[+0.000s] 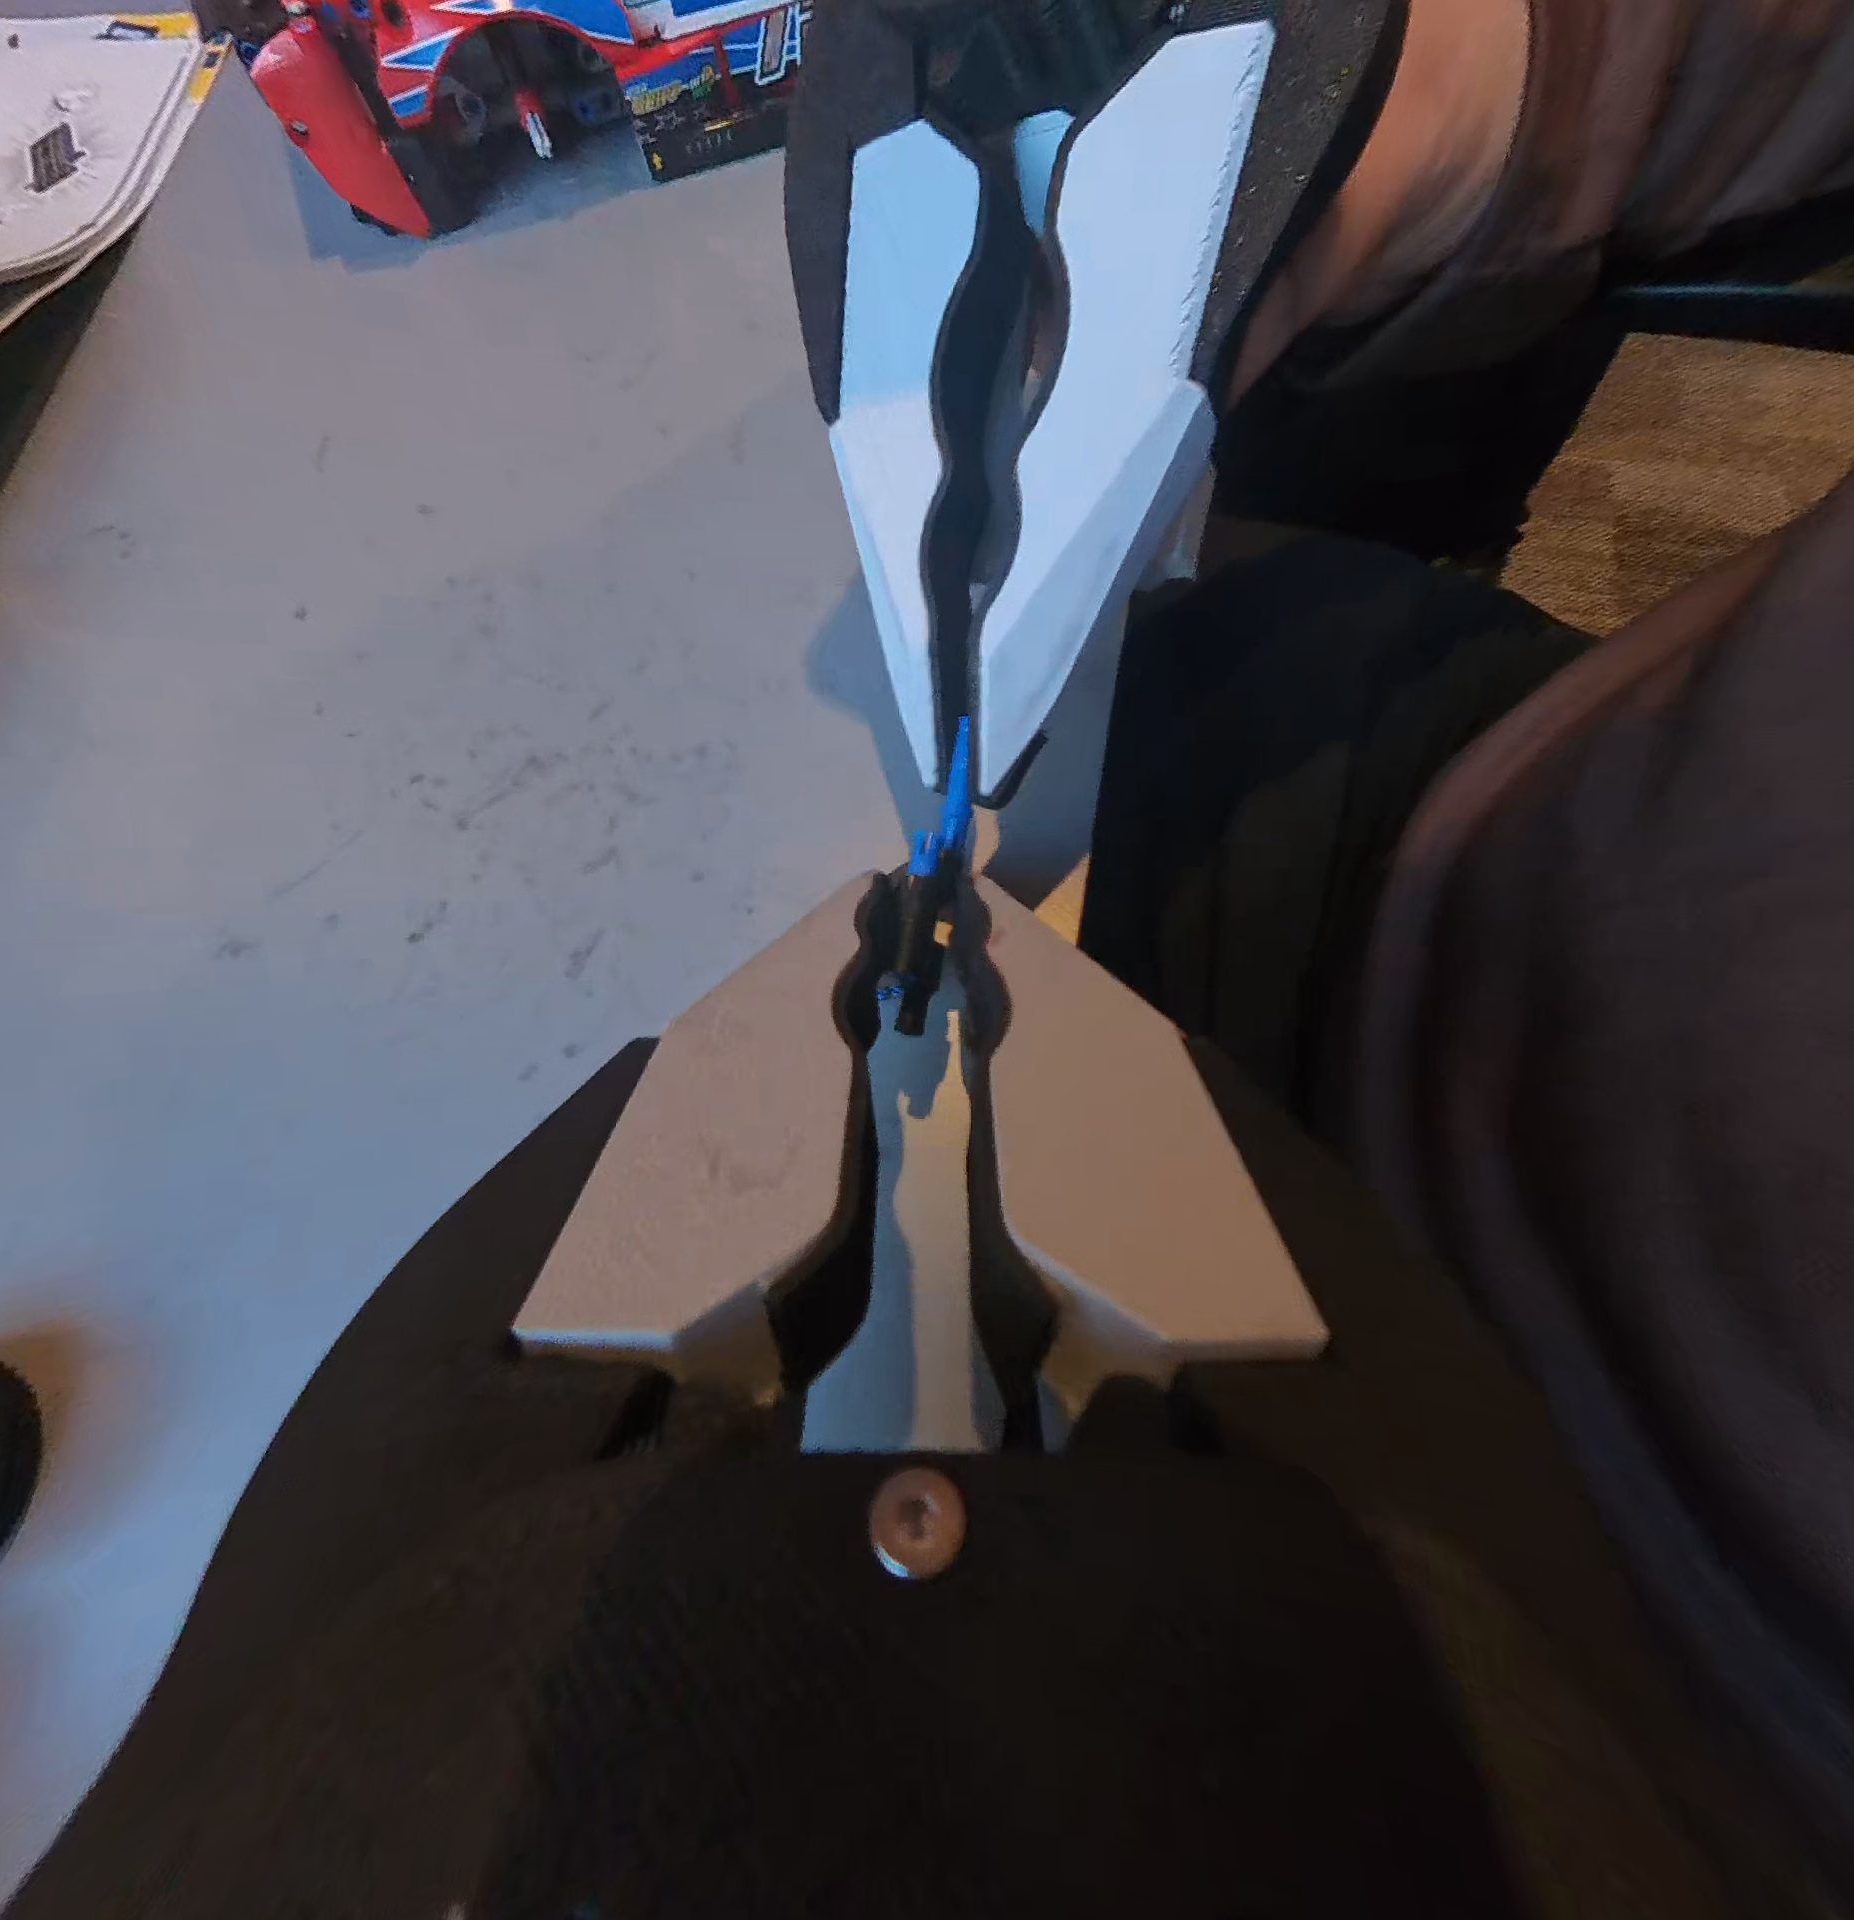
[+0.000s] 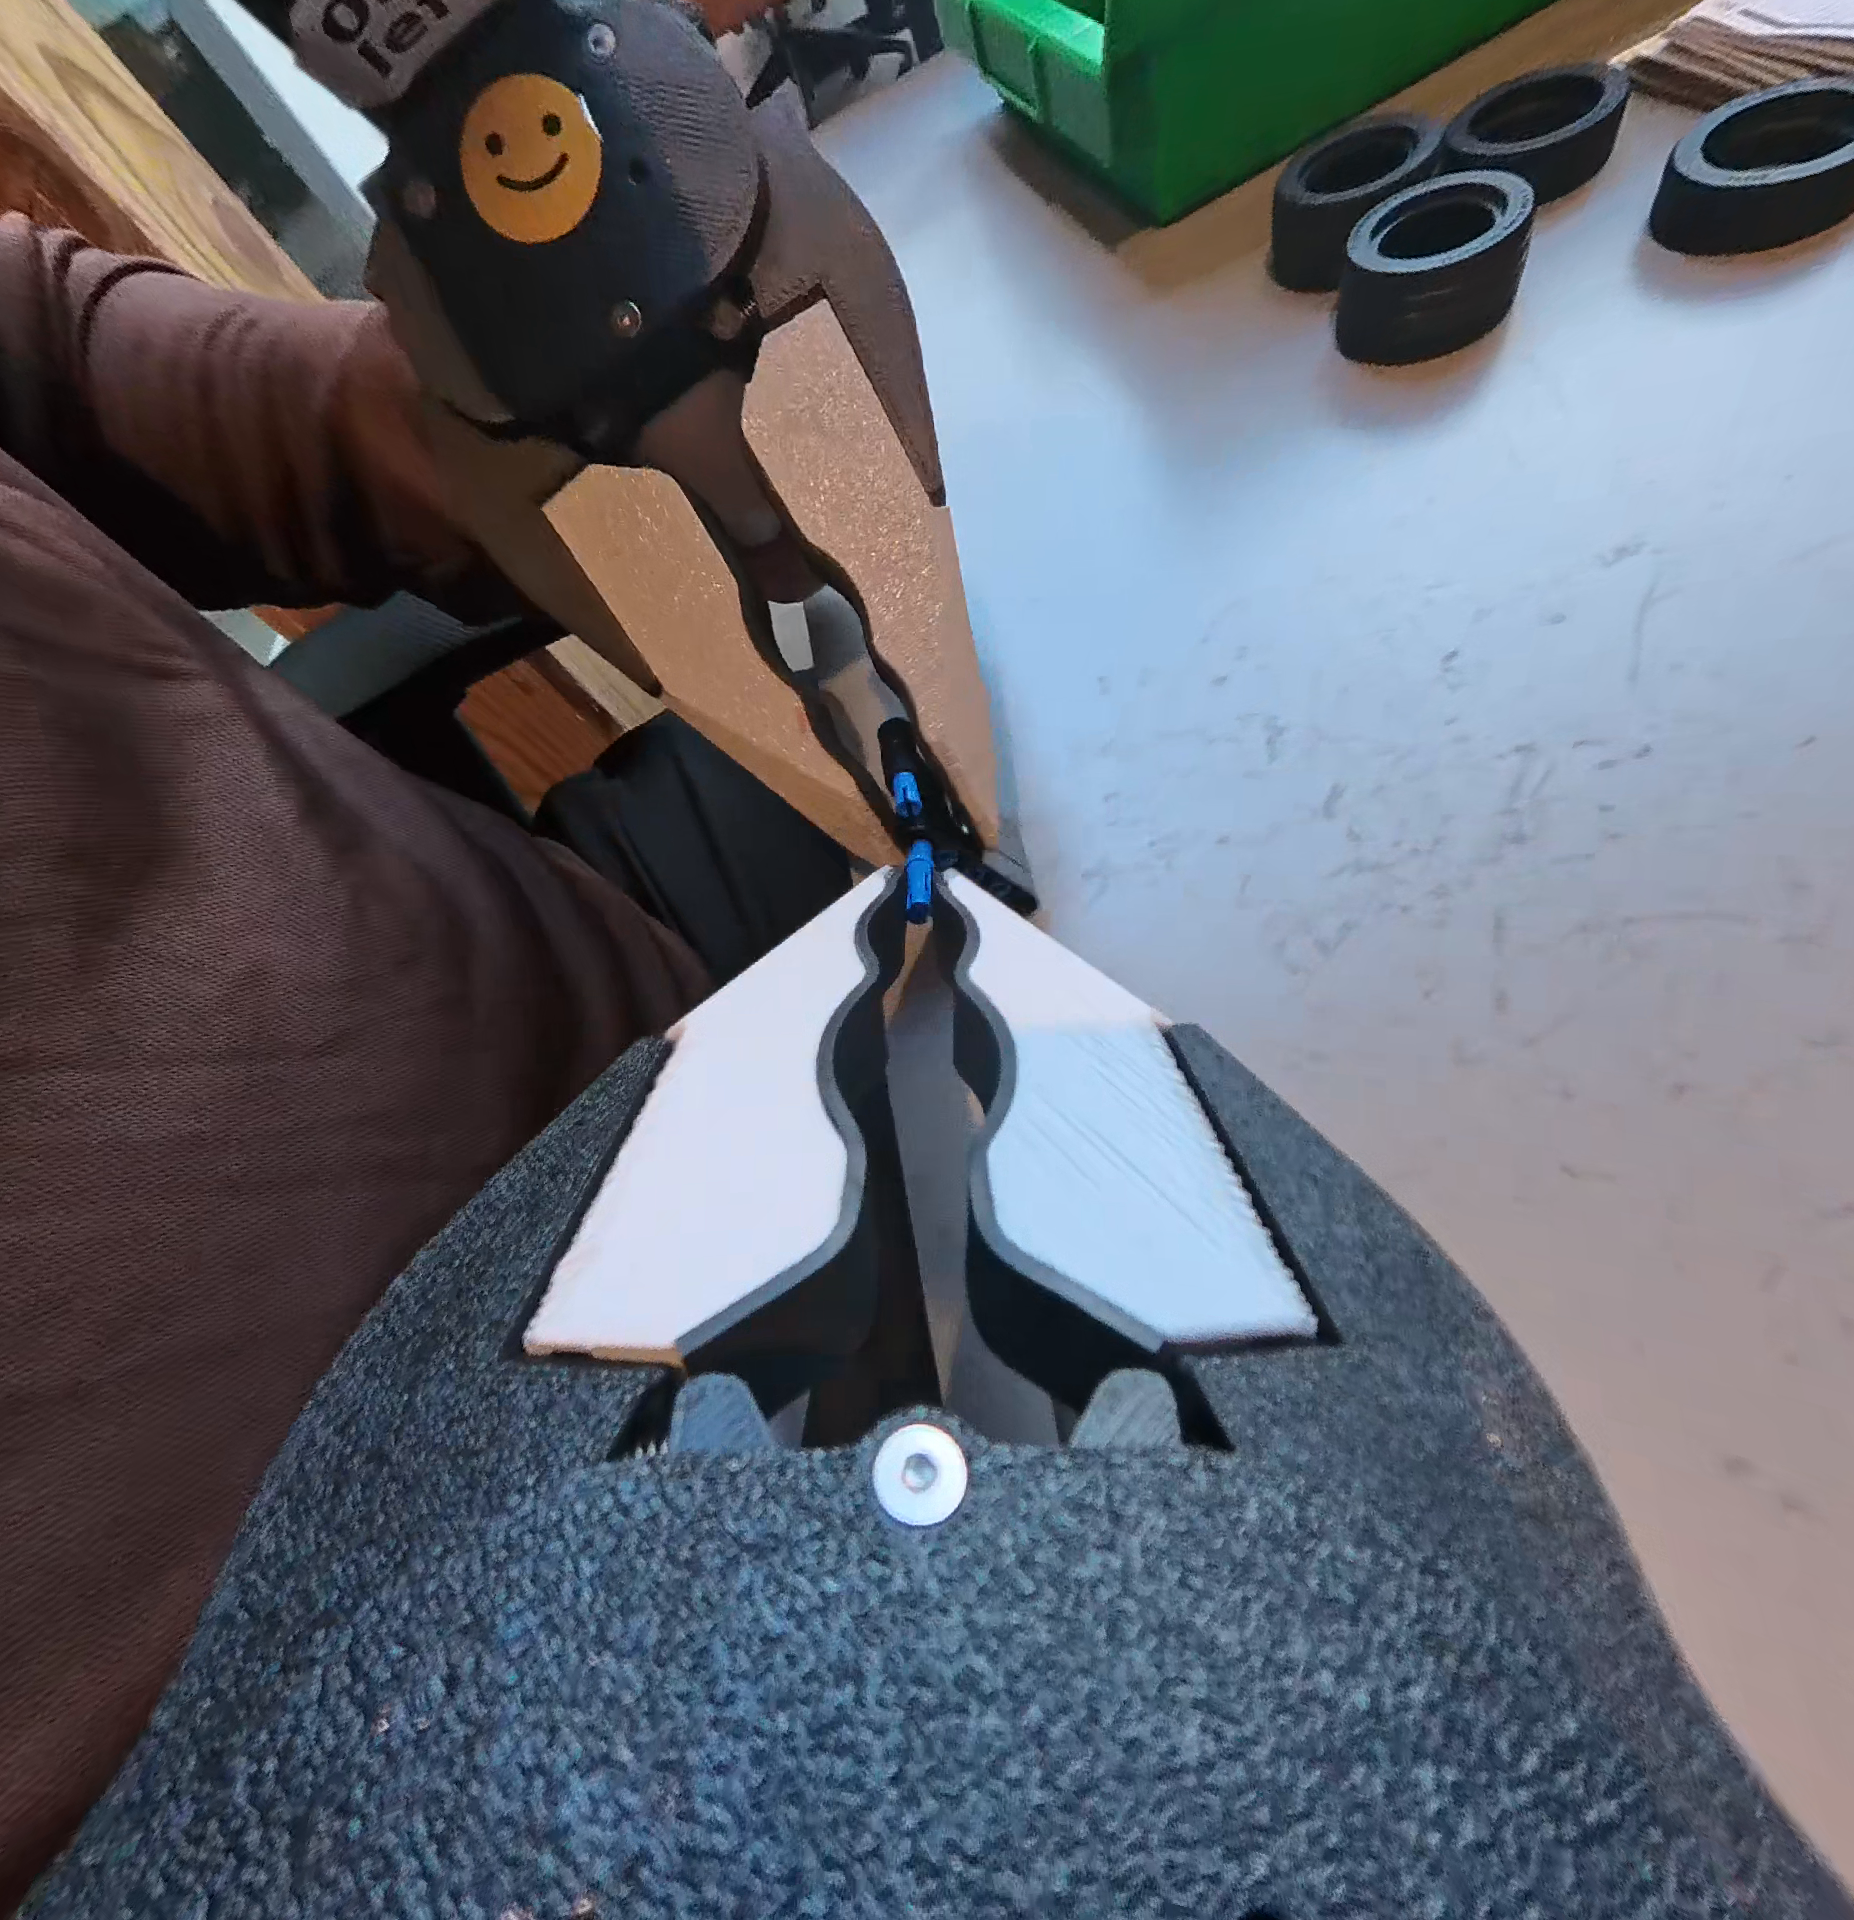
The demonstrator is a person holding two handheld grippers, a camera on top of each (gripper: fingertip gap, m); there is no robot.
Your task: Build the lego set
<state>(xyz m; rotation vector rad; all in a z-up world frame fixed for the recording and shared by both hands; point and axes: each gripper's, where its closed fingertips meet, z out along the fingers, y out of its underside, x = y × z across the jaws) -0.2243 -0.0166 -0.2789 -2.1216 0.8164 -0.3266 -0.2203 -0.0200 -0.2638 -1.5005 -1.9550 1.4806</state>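
My left gripper (image 1: 918, 894) is shut on a small black lego connector (image 1: 915, 951) that has a blue pin in it. My right gripper (image 1: 954, 774) comes in from above, tip to tip with the left, and is shut on a blue pin (image 1: 954, 805) that touches the connector's end. In the right wrist view my right gripper (image 2: 918, 883) pinches the blue pin (image 2: 918, 868), and the left gripper (image 2: 938, 836) holds the black connector (image 2: 899, 743) opposite it. Both are held above the table's near edge.
A red, blue and white lego car body (image 1: 466, 104) stands at the far end of the grey table (image 1: 383, 623), beside a white booklet (image 1: 61, 135). Several black tyres (image 2: 1432, 270) lie by a green bin (image 2: 1214, 94). A person's brown sleeve (image 2: 227, 935) is close by. The tips of both grippers are at nearly the same place.
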